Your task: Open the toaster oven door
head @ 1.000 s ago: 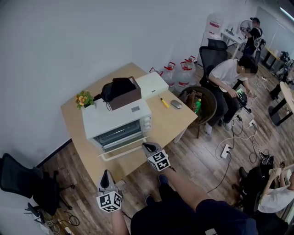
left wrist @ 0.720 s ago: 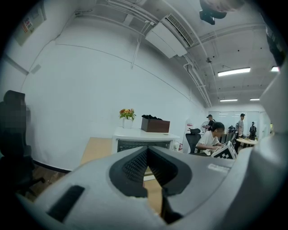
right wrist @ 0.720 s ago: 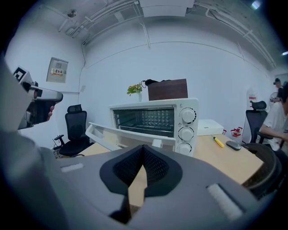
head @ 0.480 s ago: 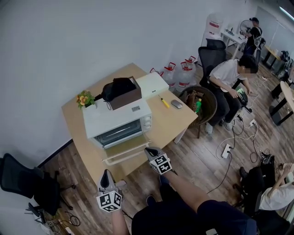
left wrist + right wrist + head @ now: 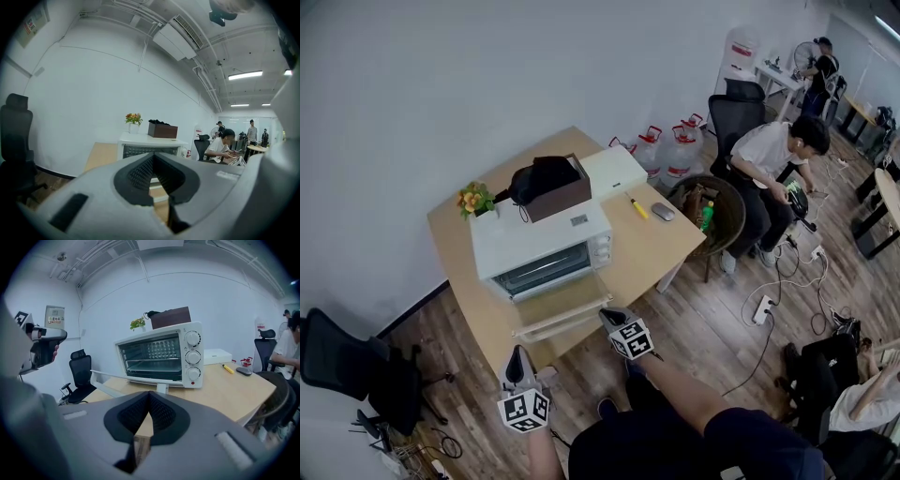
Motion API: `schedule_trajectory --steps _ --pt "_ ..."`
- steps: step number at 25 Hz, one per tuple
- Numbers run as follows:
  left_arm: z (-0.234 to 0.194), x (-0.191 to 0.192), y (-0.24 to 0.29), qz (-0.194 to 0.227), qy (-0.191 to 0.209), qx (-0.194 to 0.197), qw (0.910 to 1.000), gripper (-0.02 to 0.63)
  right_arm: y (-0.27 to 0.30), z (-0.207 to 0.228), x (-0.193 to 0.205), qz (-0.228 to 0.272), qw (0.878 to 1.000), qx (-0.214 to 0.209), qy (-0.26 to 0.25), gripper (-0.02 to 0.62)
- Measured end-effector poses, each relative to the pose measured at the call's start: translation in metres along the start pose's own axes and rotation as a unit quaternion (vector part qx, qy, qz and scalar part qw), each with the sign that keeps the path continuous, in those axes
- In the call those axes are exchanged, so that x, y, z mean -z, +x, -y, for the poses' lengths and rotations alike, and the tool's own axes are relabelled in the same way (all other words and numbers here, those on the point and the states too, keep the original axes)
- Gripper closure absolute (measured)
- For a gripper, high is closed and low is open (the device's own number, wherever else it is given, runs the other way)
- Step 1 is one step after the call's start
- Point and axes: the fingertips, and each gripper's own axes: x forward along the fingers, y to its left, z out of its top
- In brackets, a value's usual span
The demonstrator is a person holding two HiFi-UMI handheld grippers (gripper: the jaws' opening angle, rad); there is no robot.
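The white toaster oven [image 5: 539, 242] stands on the wooden table [image 5: 656, 251] with its door [image 5: 555, 302] folded down flat and the rack inside showing [image 5: 151, 363]. The door's white handle bar [image 5: 563, 322] runs along the table's near edge. My right gripper [image 5: 613, 319] is shut and empty, its tips just short of the handle's right end [image 5: 161, 388]. My left gripper [image 5: 517, 360] hangs shut and empty off the table's front left corner, apart from the oven [image 5: 140, 139].
A brown box with a black item [image 5: 553, 186] sits on top of the oven, a flower pot [image 5: 472, 200] beside it. A white box [image 5: 609, 171], yellow marker [image 5: 636, 208] and mouse [image 5: 663, 212] lie behind. A black office chair [image 5: 337, 361] stands left; a seated person [image 5: 769, 159] is right.
The oven door has swung from half open down to flat. My right gripper moved down and toward me along with the handle. The left gripper stayed put.
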Motion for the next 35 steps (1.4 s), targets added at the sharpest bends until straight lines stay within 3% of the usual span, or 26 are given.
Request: schedule_trajectory --steps 10,18,35 --pt "0.000 0.006 -0.004 -0.009 0.000 -0.007 0.9999 0.611 0.003 0.000 0.034 -0.034 0.999 0.000 0.042 0.584" --pt "0.000 0.009 -0.005 -0.011 -0.004 -0.014 0.9998 0.611 0.010 -0.005 0.034 -0.035 0.999 -0.013 0.028 0.584" --pt "-0.001 0.018 -0.003 -0.018 -0.007 -0.021 0.9996 0.611 0.014 -0.005 0.060 -0.065 0.996 -0.015 0.060 0.584"
